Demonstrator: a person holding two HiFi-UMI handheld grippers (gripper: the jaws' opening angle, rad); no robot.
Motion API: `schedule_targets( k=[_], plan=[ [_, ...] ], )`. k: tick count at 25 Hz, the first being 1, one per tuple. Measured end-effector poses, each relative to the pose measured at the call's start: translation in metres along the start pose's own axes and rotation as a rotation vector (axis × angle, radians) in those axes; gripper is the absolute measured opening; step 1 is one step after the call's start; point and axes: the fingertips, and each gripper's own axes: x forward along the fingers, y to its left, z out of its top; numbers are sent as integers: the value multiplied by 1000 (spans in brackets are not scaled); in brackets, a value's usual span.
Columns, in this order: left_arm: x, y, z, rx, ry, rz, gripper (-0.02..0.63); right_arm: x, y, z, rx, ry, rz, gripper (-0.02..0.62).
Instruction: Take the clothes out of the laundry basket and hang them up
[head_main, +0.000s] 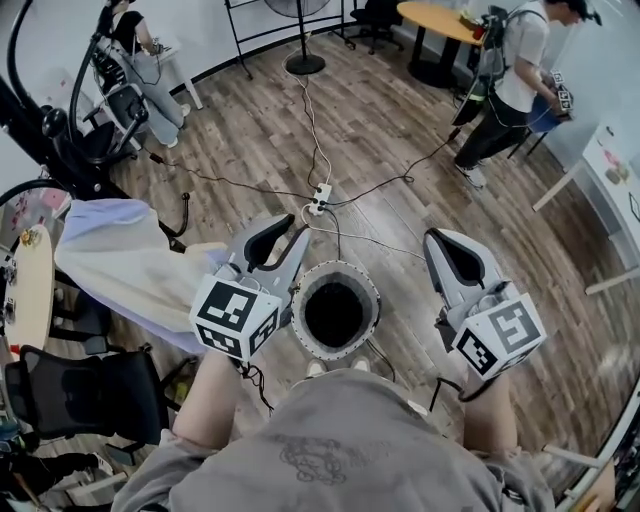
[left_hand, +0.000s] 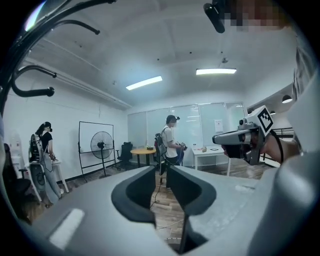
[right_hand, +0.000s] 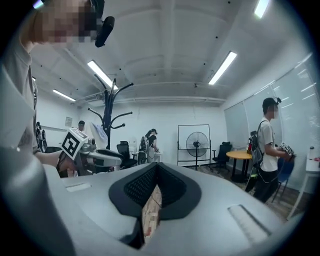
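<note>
The round laundry basket (head_main: 370, 290) stands on the wood floor right in front of me; its inside looks dark and I see no clothes in it. A pale white-lavender garment (head_main: 120, 260) hangs at my left by the black coat stand (head_main: 40, 120); in the right gripper view the coat stand (right_hand: 107, 120) carries a white garment (right_hand: 98, 133). My left gripper (head_main: 290, 232) (left_hand: 160, 172) hovers above the basket's left rim, jaws a narrow gap apart with nothing between them. My right gripper (head_main: 437, 238) (right_hand: 157, 167) is held to the right of the basket, tips together and empty.
A power strip (head_main: 320, 195) with cables lies on the floor beyond the basket. A black office chair (head_main: 90, 400) stands at my lower left. A fan base (head_main: 305, 65), a round table (head_main: 440, 20) and a white table (head_main: 600, 170) are farther off. Two people stand at the room's edges.
</note>
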Motion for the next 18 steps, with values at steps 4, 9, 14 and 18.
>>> schedule_targets(
  k=[4, 9, 14, 18],
  plan=[
    [6, -5, -31, -16, 80, -10, 66, -1, 2, -28, 19, 57, -2, 26],
    [9, -9, -65, -70, 146, -10, 48, -1, 5, -66, 47, 146, 24, 26],
    [5, -14, -83, -113, 171, 1, 0, -7, 9, -97, 94, 220, 48, 26],
    [-2, -13, -77, -110, 132, 18, 0, -6, 12, -97, 106, 202, 47, 26]
  ],
)
